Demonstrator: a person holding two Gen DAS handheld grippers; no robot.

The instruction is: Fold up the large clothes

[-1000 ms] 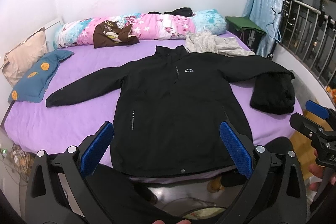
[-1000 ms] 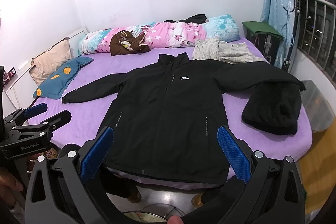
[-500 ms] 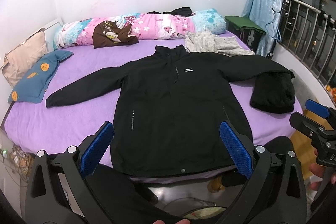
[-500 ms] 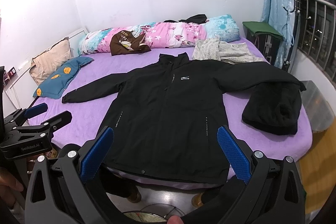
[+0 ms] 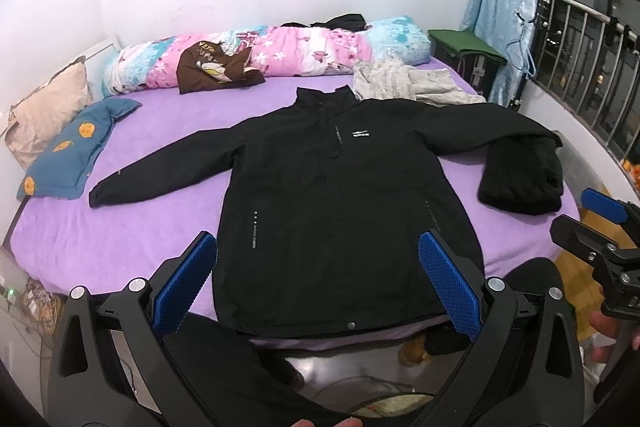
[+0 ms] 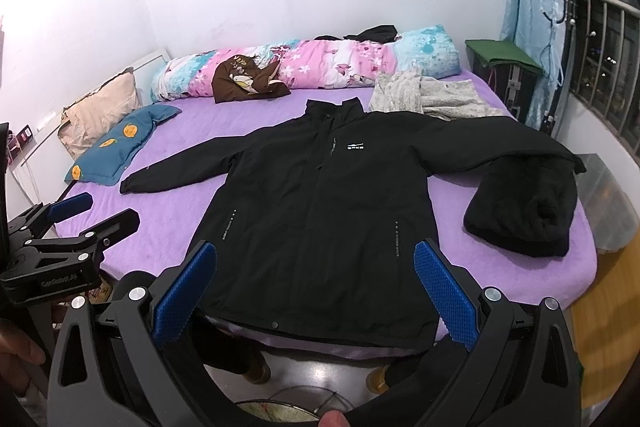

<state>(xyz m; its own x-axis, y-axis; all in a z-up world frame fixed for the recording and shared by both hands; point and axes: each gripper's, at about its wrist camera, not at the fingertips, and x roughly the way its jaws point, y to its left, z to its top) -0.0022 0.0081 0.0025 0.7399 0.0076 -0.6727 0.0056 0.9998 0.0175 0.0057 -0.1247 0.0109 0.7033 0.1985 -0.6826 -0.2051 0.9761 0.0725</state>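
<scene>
A black jacket [image 5: 332, 195] [image 6: 320, 195] lies flat, front up, on the purple bed [image 5: 120, 227] [image 6: 200, 123], both sleeves spread out and its hem over the near edge. Its right sleeve runs to a folded black garment [image 5: 520, 175] [image 6: 524, 207]. My left gripper [image 5: 316, 279] hangs open before the hem, empty, blue pads wide apart. My right gripper [image 6: 314, 279] is also open and empty, held off the bed's near edge. Each gripper shows at the side of the other's view: the right gripper [image 5: 592, 223] and the left gripper [image 6: 84, 219].
A floral quilt roll [image 5: 280, 55], a brown garment [image 5: 216, 67], a grey garment [image 5: 404, 83], a blue pillow [image 5: 72, 151] and a beige pillow [image 5: 48, 107] lie toward the far and left sides. A green-topped box [image 6: 504, 63] and blue curtain [image 6: 532, 7] stand at right.
</scene>
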